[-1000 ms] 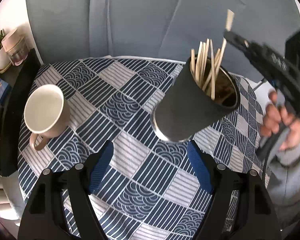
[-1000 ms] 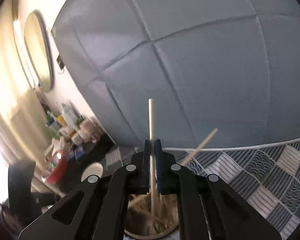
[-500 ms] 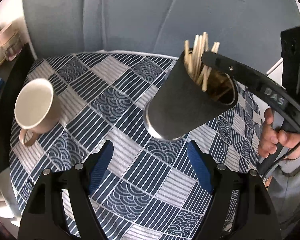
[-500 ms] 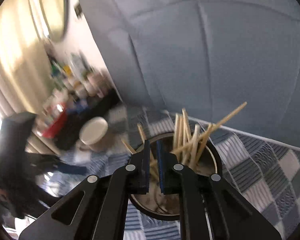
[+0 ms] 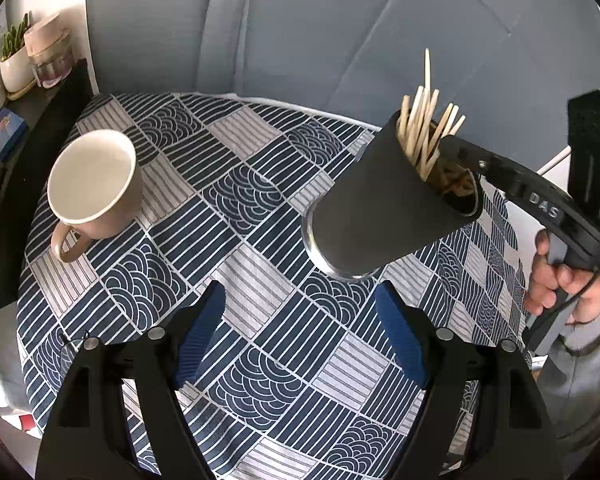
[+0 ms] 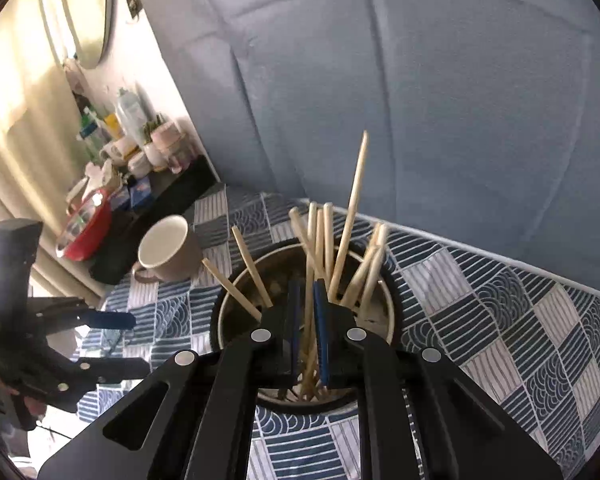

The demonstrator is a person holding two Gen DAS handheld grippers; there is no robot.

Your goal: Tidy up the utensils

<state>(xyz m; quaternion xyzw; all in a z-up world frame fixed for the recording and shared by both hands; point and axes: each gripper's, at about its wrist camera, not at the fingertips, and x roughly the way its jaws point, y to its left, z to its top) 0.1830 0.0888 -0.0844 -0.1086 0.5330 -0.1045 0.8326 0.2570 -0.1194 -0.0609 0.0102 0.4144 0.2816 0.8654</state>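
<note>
A black cup [image 5: 380, 208] stands on the patterned tablecloth [image 5: 236, 200] with several wooden chopsticks [image 5: 418, 120] in it. My right gripper [image 6: 308, 300] hangs over the cup's mouth [image 6: 392, 300], its jaws almost together. One chopstick [image 6: 311, 240] runs through the thin slit between the pads; I cannot tell whether they press on it. A taller chopstick [image 6: 354, 208] leans out of the cup. The left wrist view shows the right gripper [image 5: 448, 145] at the cup's rim. My left gripper [image 5: 300, 336] is open and empty, just short of the cup's base.
A beige mug [image 5: 92, 184] stands at the table's left side. A grey-blue sofa back [image 5: 340, 20] rises behind the table. A dark shelf [image 6: 172, 188] at the left holds bottles, jars and a red bowl [image 6: 84, 224]. A hand [image 5: 560, 280] grips the right tool.
The right gripper has tipped down and sunk onto the cup's mouth. The chopstick it clamped upright above the cup now stands among the others. The left gripper stays open.
</note>
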